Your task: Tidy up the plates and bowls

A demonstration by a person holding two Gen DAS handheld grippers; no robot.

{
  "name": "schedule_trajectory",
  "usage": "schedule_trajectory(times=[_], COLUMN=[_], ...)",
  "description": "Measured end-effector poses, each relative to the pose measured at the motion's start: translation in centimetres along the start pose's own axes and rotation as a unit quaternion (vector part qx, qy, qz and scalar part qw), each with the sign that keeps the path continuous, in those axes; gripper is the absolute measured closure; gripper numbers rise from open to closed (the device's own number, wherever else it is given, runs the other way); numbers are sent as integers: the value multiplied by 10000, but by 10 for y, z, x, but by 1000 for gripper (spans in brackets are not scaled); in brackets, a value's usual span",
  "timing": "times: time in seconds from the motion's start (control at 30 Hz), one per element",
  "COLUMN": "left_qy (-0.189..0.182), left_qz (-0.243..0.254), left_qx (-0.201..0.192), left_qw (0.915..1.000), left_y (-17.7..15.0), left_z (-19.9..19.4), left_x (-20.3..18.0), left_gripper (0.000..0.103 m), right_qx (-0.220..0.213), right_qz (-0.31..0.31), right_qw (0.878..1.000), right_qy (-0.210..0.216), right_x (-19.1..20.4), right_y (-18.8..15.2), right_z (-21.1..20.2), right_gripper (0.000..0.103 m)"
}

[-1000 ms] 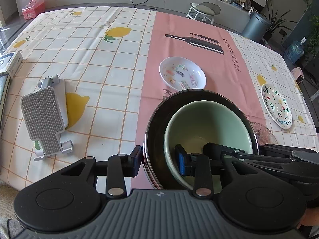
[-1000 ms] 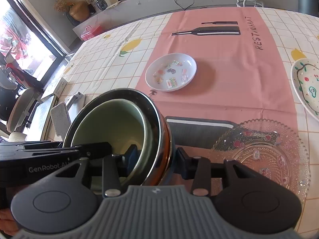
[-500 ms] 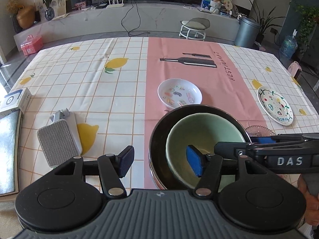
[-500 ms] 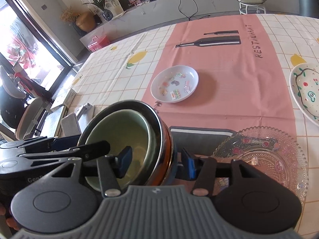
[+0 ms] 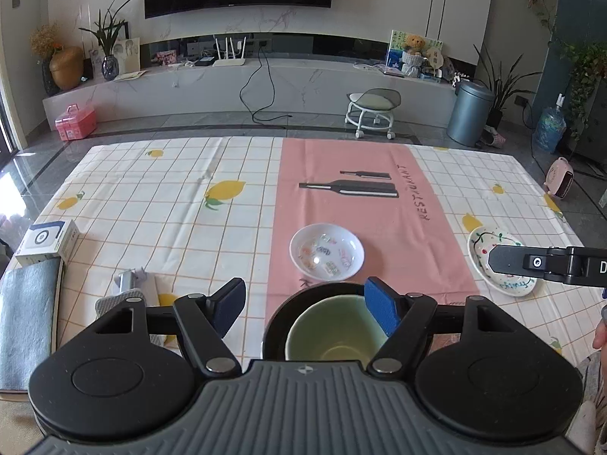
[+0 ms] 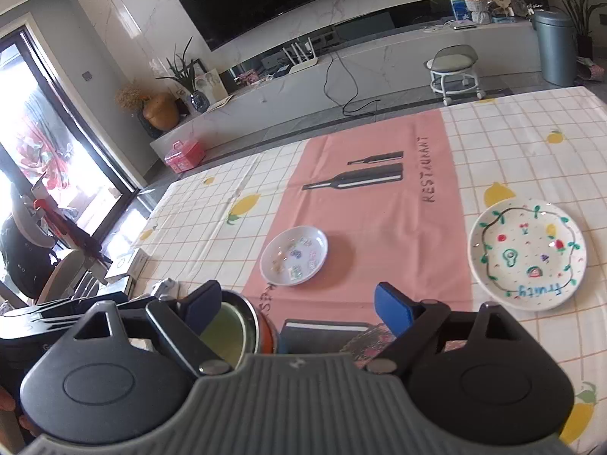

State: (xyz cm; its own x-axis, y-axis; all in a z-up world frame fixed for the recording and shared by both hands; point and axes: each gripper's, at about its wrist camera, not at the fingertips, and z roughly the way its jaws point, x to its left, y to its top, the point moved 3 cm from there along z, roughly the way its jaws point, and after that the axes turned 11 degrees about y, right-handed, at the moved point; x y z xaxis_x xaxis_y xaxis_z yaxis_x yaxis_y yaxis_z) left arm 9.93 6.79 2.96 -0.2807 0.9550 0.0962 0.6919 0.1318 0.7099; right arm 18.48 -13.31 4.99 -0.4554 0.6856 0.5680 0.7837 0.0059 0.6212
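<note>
Left gripper [image 5: 305, 309]: its jaws have just been opening and are now spread wide; nothing is pressed between the pads, and the nested bowls are seen below and between the fingers, not touched by them.
Right gripper [image 6: 297, 309]: its jaws have just been opening too and are held wide; nothing is gripped, and the bowls' rim is seen just beside the left blue pad [image 6: 201, 301].
Green bowl [image 5: 334, 331]: it is set inside the dark bowl [image 5: 277, 326], upright, on the near part of the pink strip of the tablecloth [image 5: 151, 204].
Small white dish [image 5: 326, 256]: it is placed on the pink strip, just beyond the nested bowls, with small coloured pictures inside.
Painted plate [image 6: 527, 254]: it is laid flat on the checked part of the cloth, to the right, well apart from the bowls; in the left wrist view it is partly covered by the other gripper.
Glass plate [image 6: 370, 341]: only a small patterned part is seen behind the right gripper, so its exact place cannot be told.
Grey stand [image 5: 121, 297]: it is lying to the left of the bowls, partly hidden.
White box [image 5: 47, 240]: it is seen at the left edge of the table, near a grey cloth [image 5: 26, 322].
</note>
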Motion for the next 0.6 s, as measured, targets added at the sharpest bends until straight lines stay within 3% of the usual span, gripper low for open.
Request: schedule_trajectory(times=[0.33,0.6], left_qy=[-273,-924], left_qz=[357,530], left_qx=[141,483], left_qw=[9989,9931], left_y=[47,70], left_z=[1,20], left_x=[-75,-139], left_gripper=[18,19], right_qx=[-340,-452], right_qz=[210,227], right_qw=[9986,9937], right_qy=[-357,-999], right_x=[-43,-94], right_y=[42,73], right_z=[-43,-62], right_gripper=[14,13])
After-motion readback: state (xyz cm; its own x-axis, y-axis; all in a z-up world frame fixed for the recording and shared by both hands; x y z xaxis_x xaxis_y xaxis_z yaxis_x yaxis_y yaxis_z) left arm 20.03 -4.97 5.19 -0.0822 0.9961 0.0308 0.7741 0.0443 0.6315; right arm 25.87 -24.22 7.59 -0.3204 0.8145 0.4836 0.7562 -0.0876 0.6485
